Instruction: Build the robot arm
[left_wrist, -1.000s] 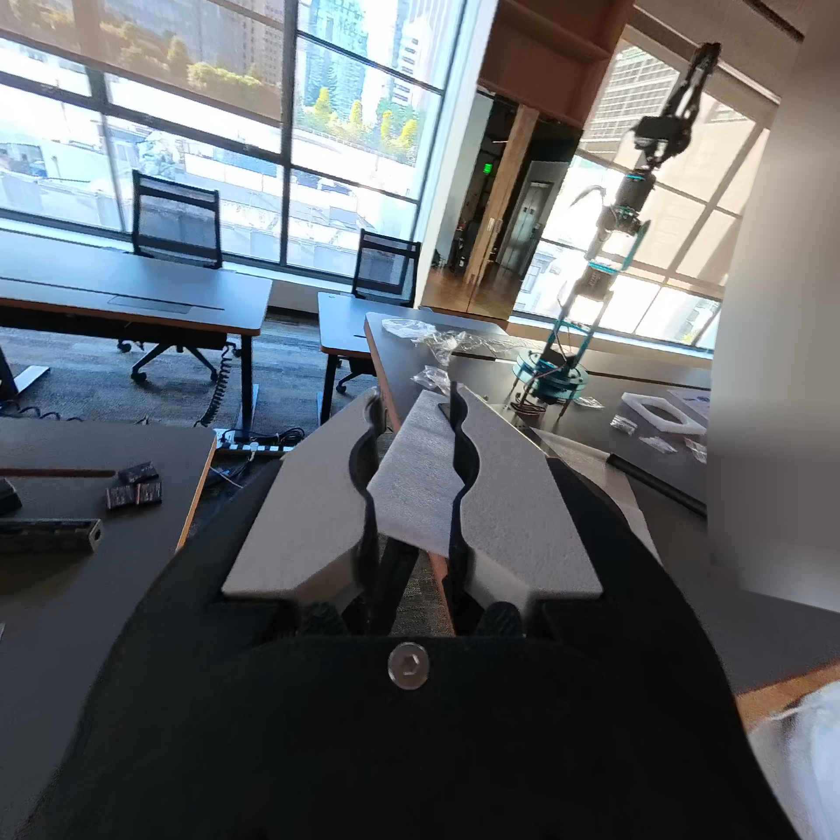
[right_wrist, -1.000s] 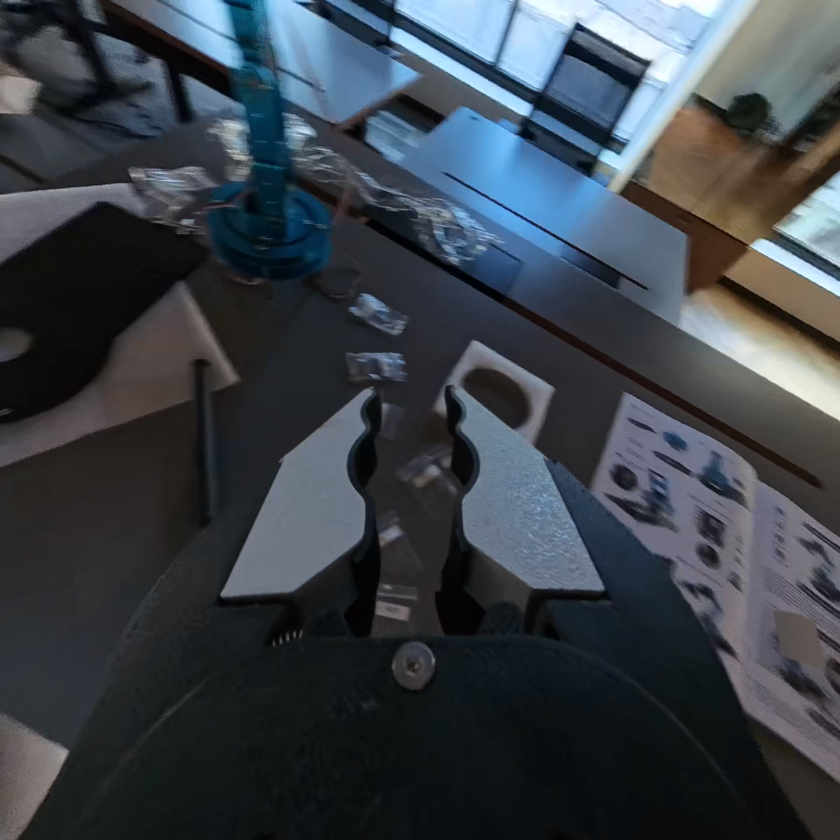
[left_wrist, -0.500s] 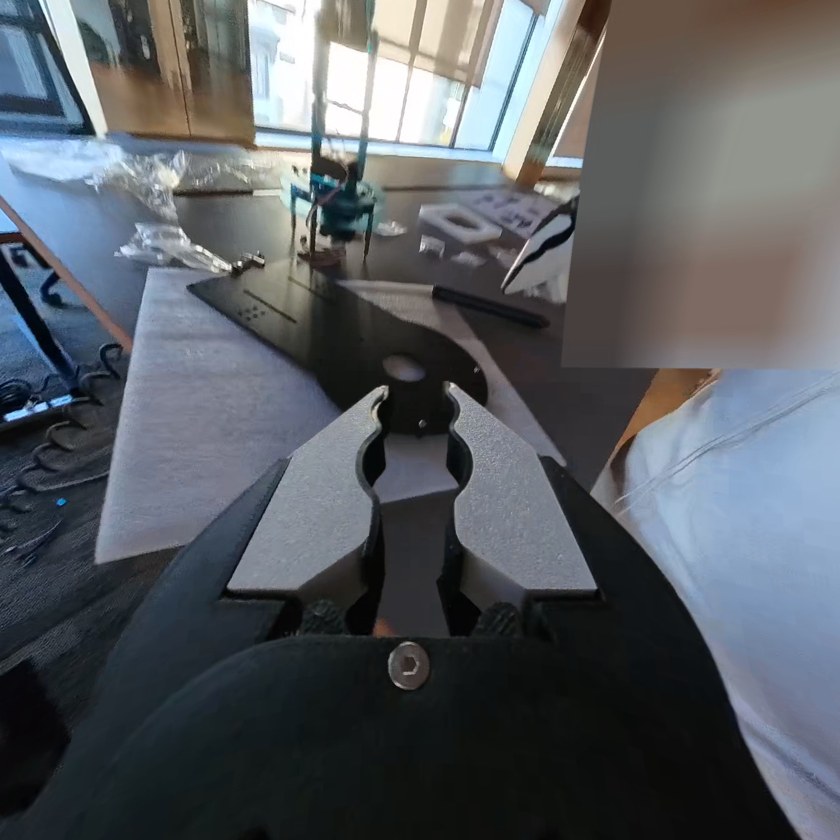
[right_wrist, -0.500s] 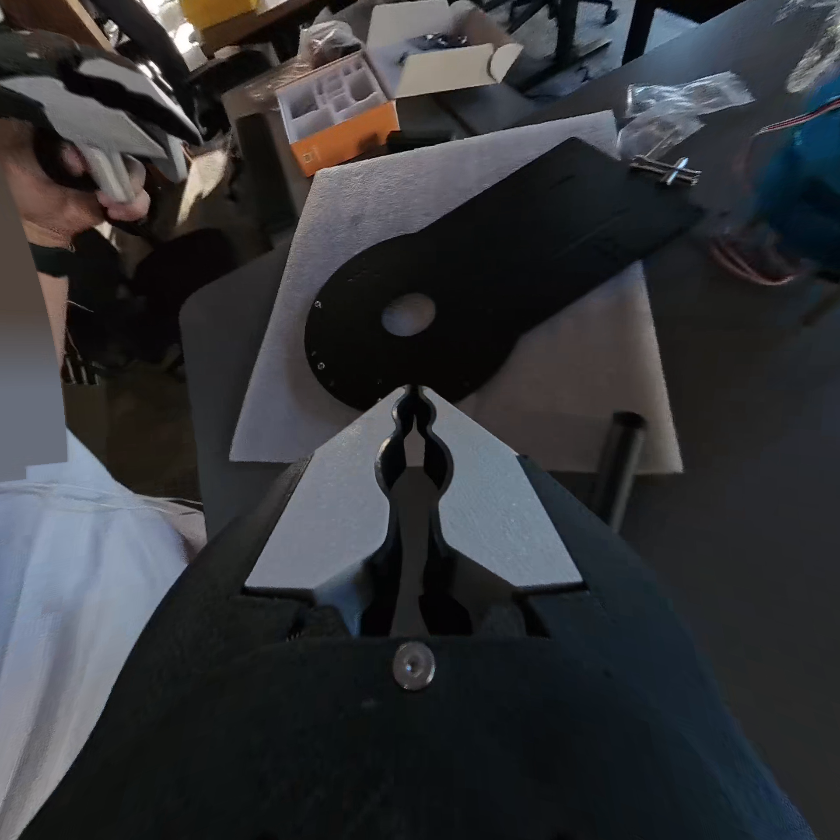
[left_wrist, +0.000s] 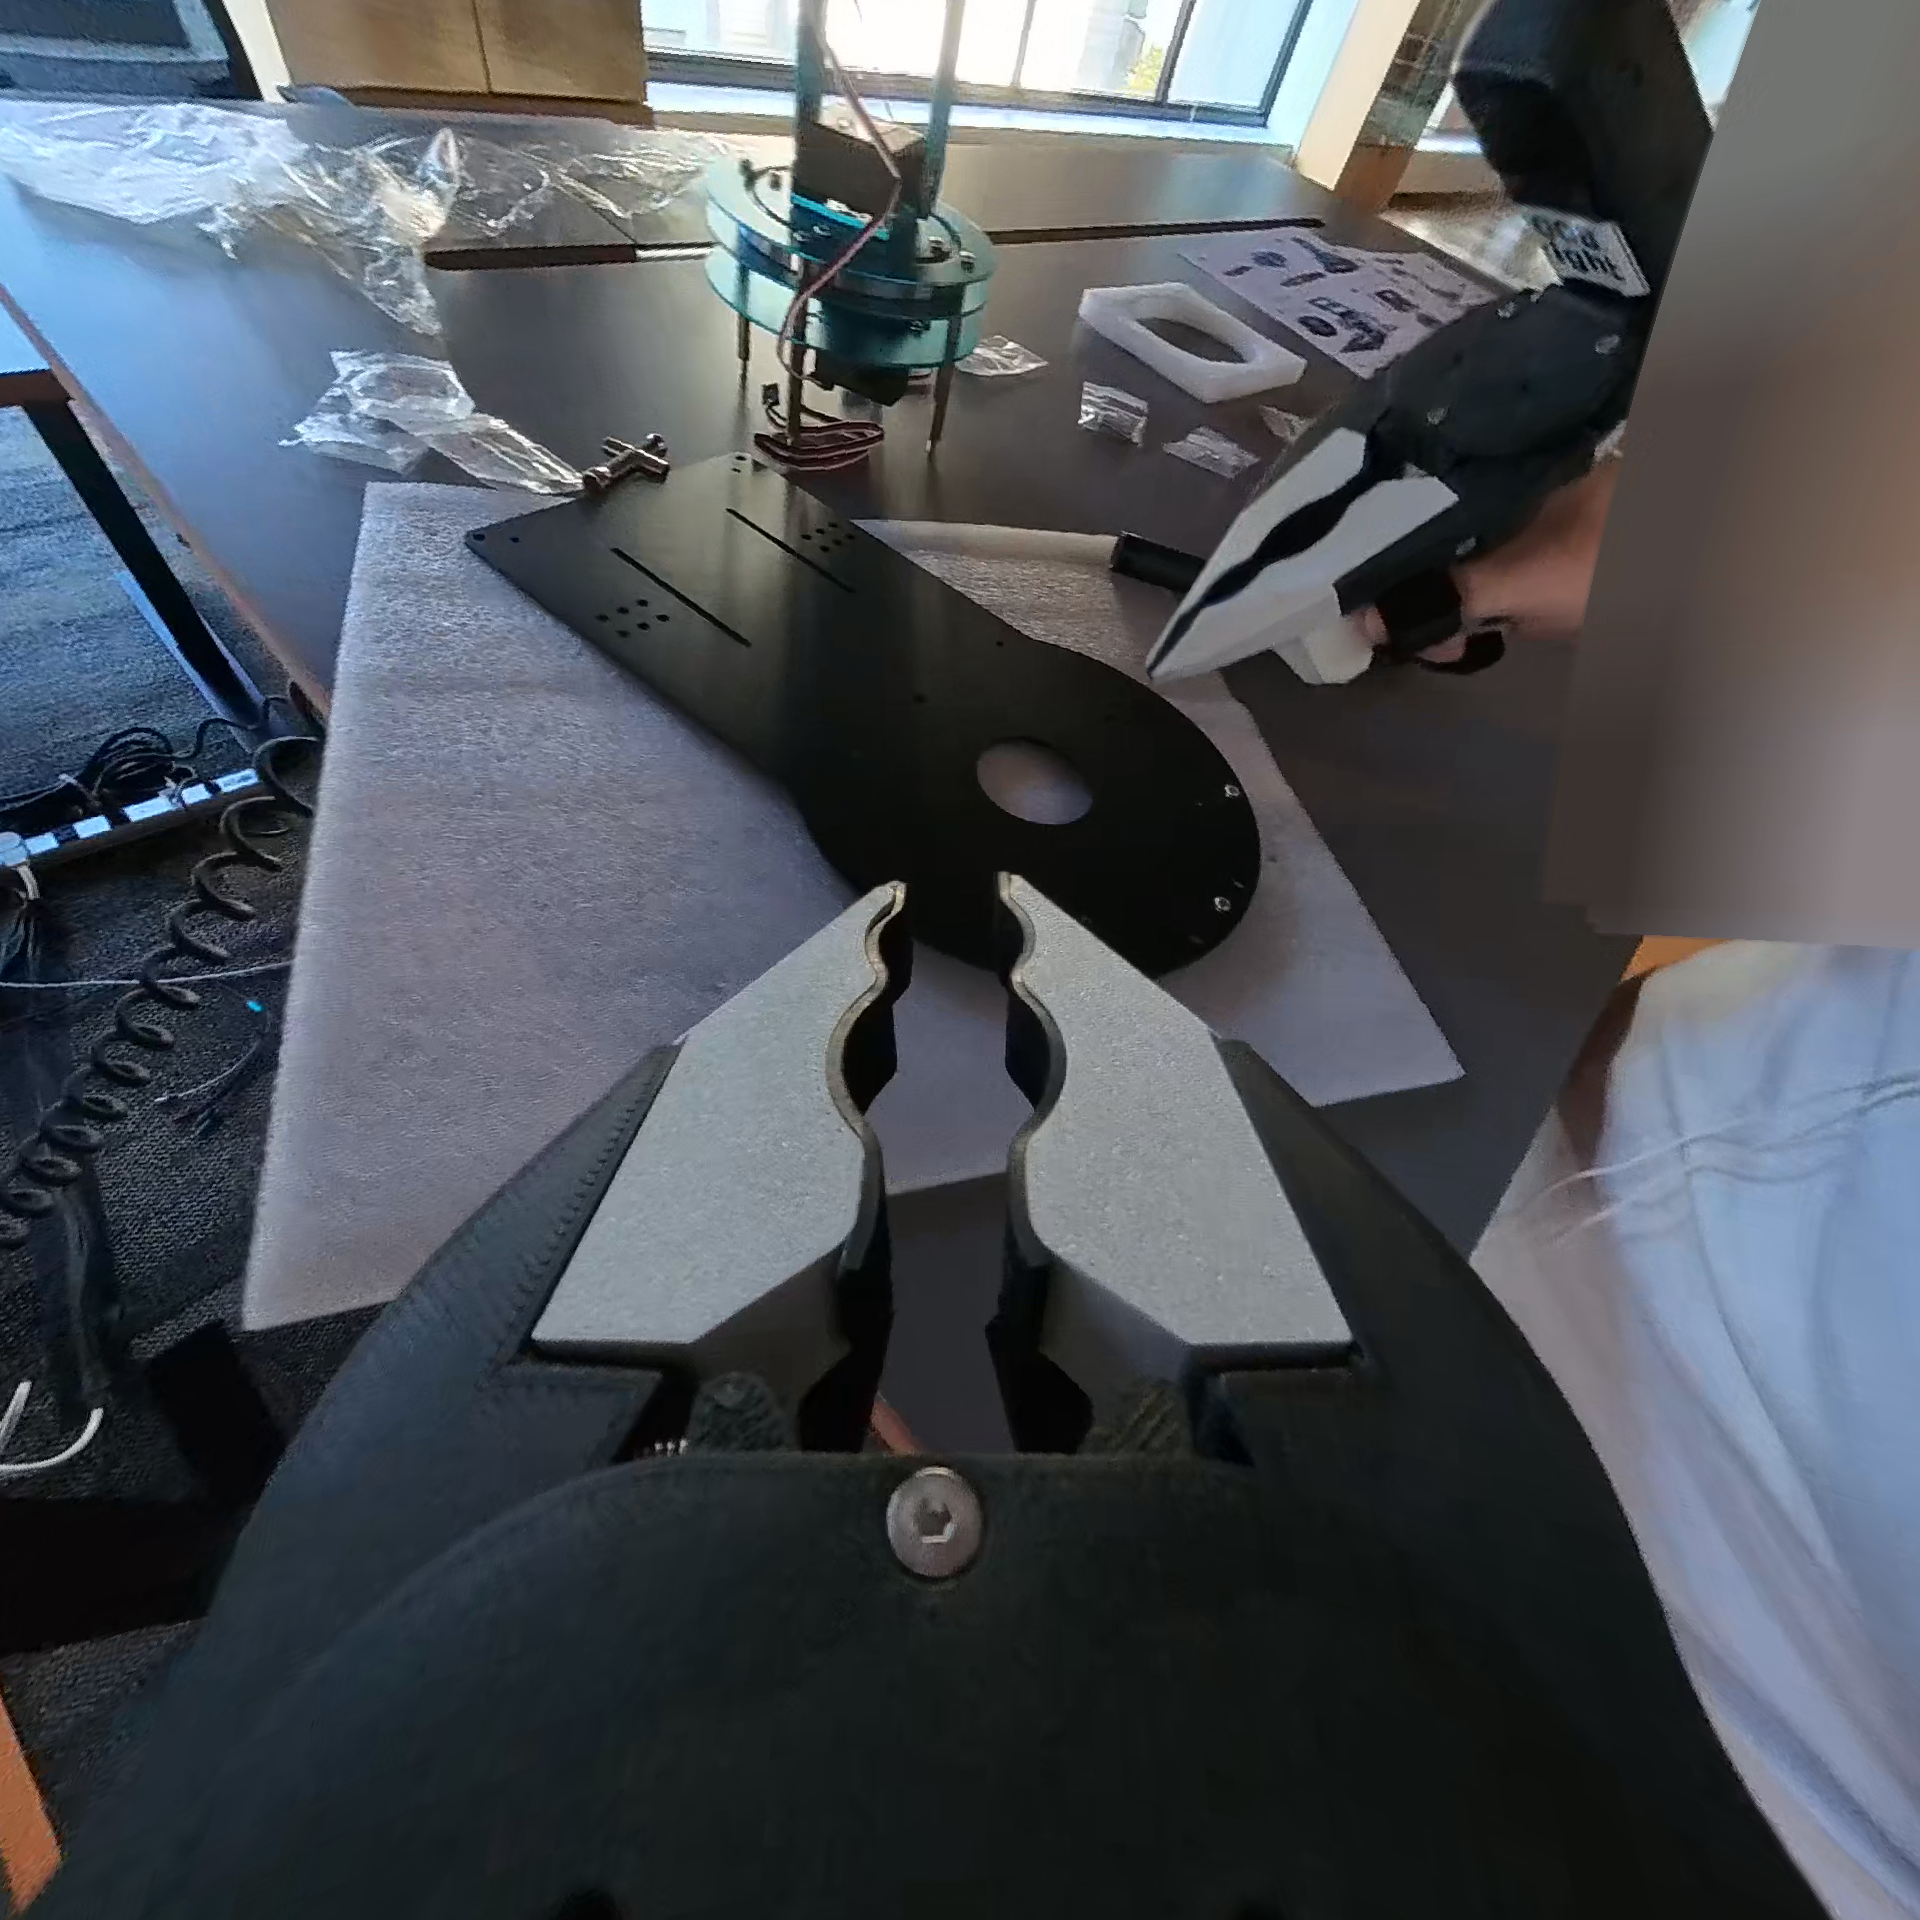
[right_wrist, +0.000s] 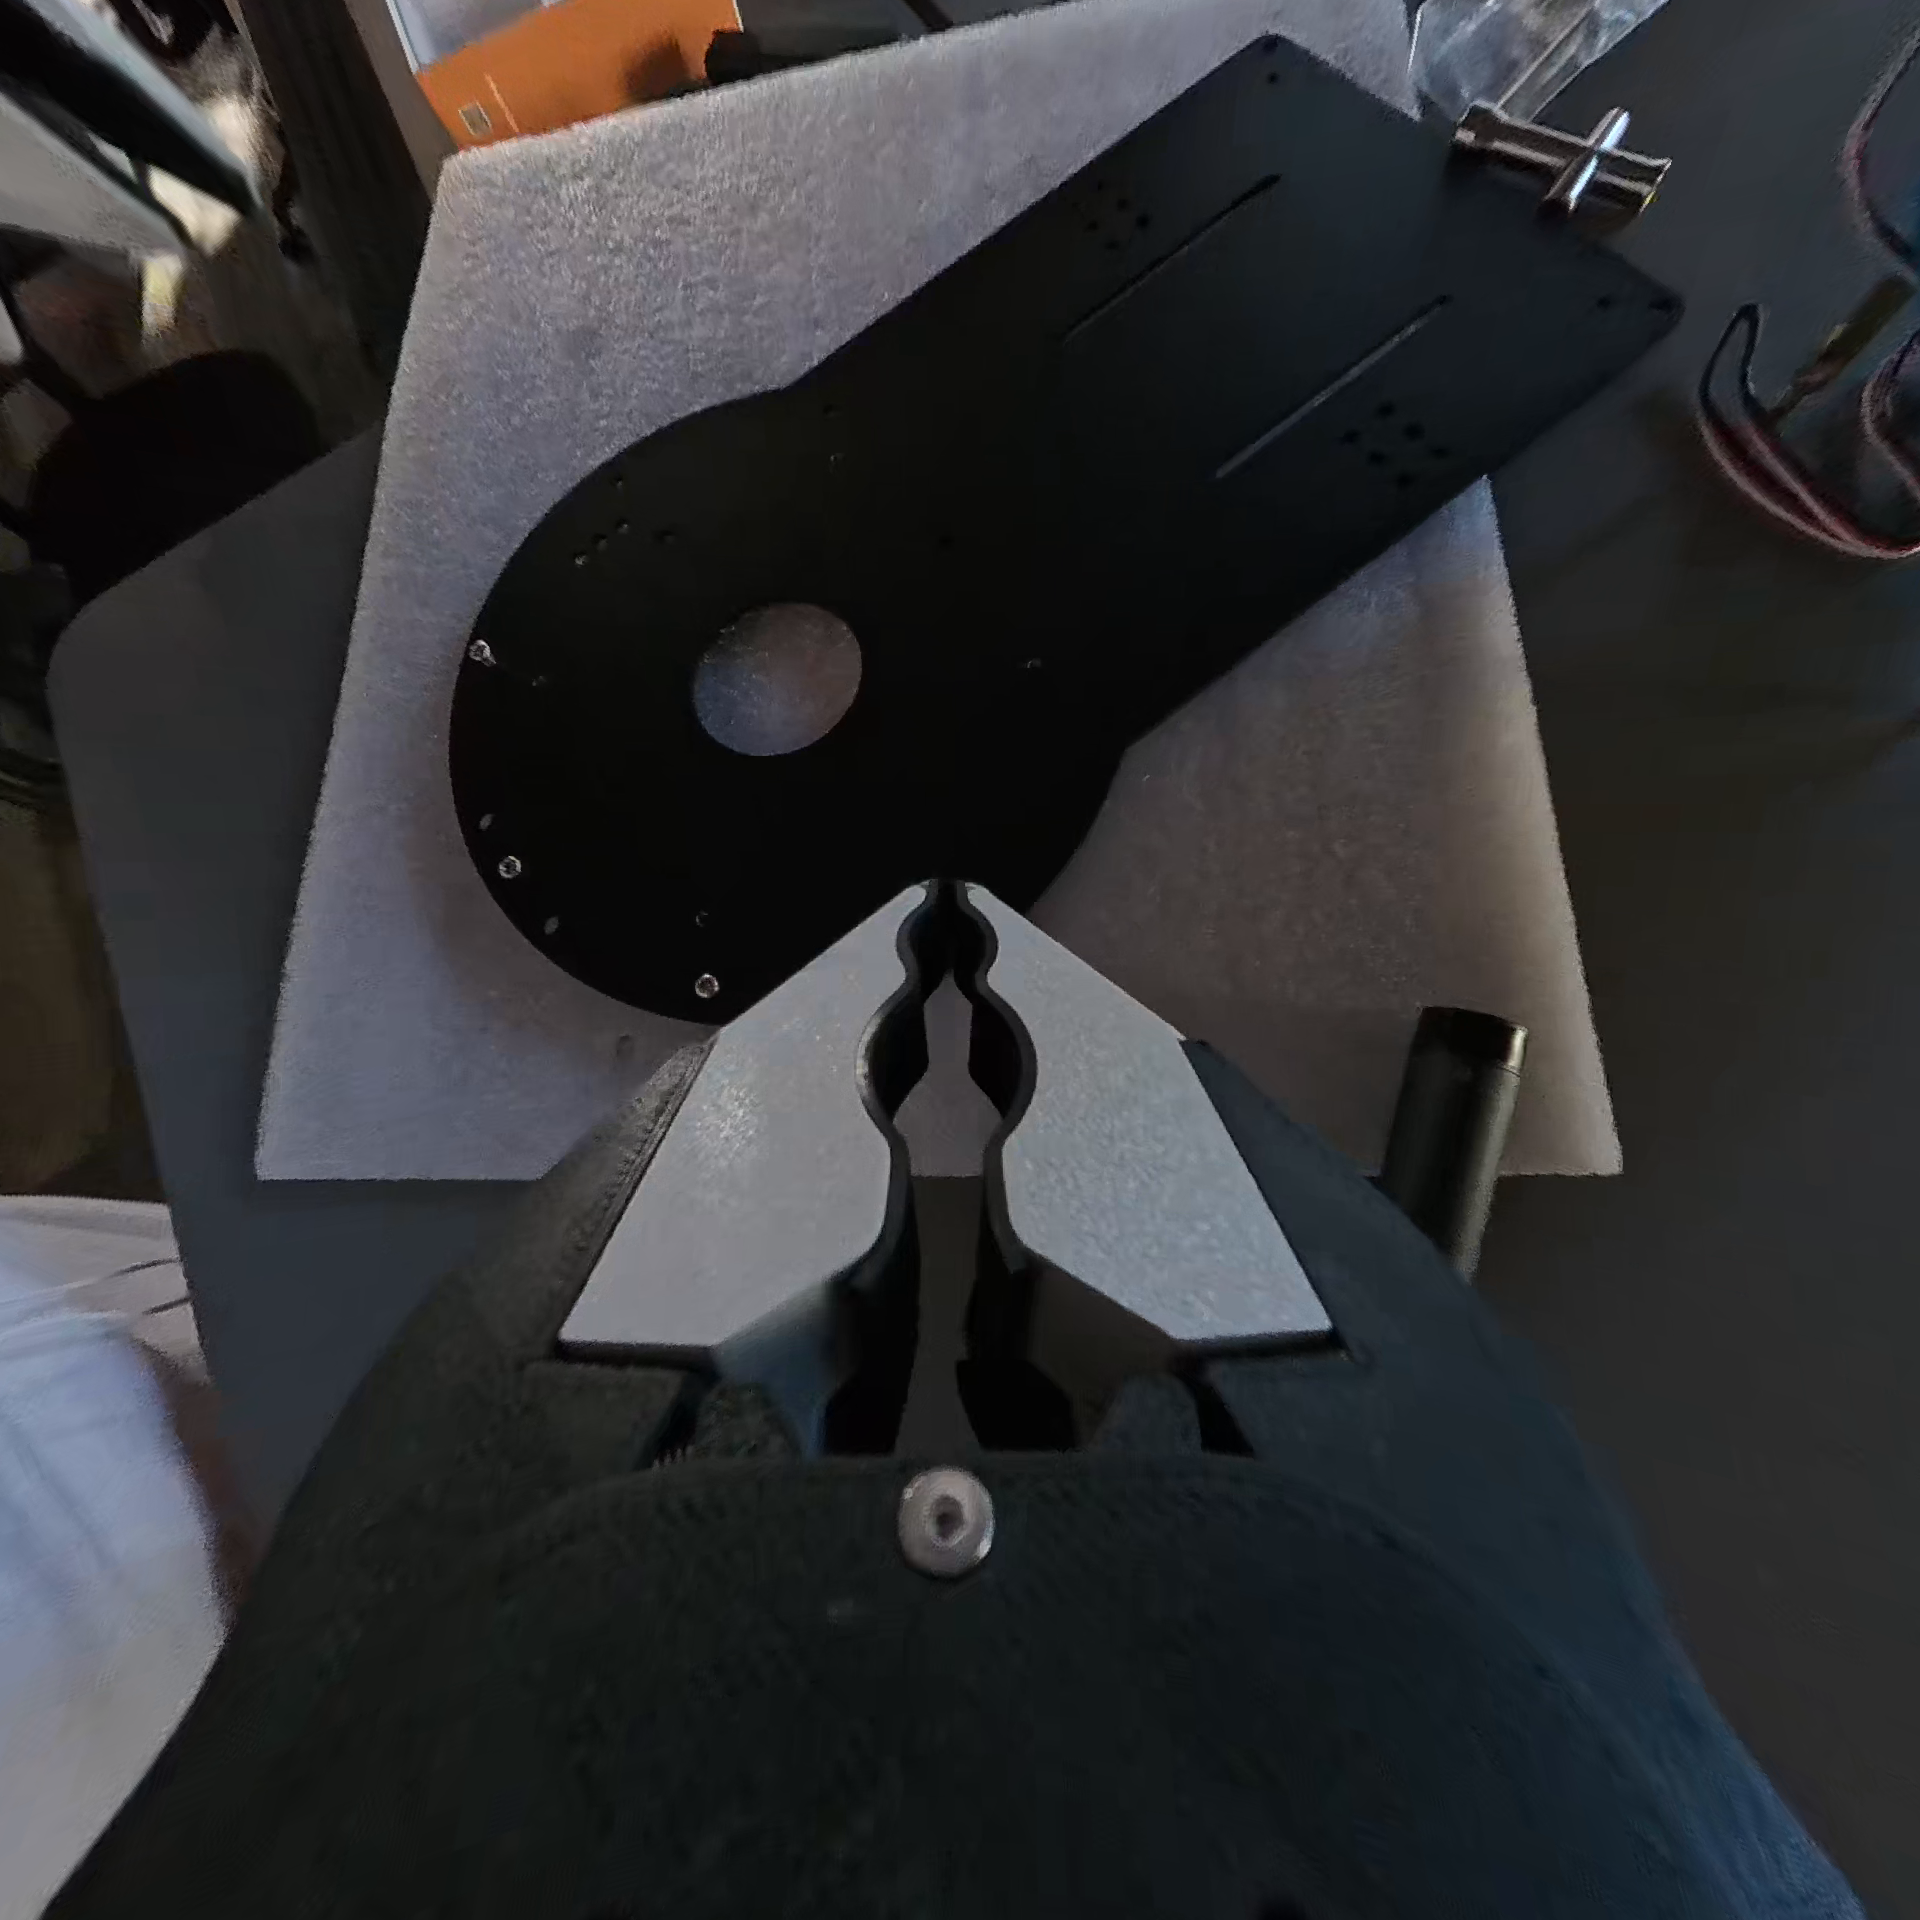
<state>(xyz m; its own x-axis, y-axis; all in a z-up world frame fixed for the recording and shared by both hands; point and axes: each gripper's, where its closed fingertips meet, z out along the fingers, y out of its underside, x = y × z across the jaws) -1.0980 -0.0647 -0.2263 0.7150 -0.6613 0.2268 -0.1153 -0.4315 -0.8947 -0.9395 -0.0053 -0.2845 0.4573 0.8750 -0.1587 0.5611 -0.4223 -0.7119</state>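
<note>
Both tongs now nearer black plate (right_wrist: 935, 540); far corner cropped.

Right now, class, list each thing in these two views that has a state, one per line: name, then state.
left hand-held gripper: open, empty, over the plate's round end
right hand-held gripper: shut, empty, tips at the plate's edge
black plate: flat on the foam sheet
foam sheet: spread flat
black tube: lying beside the sheet
</note>
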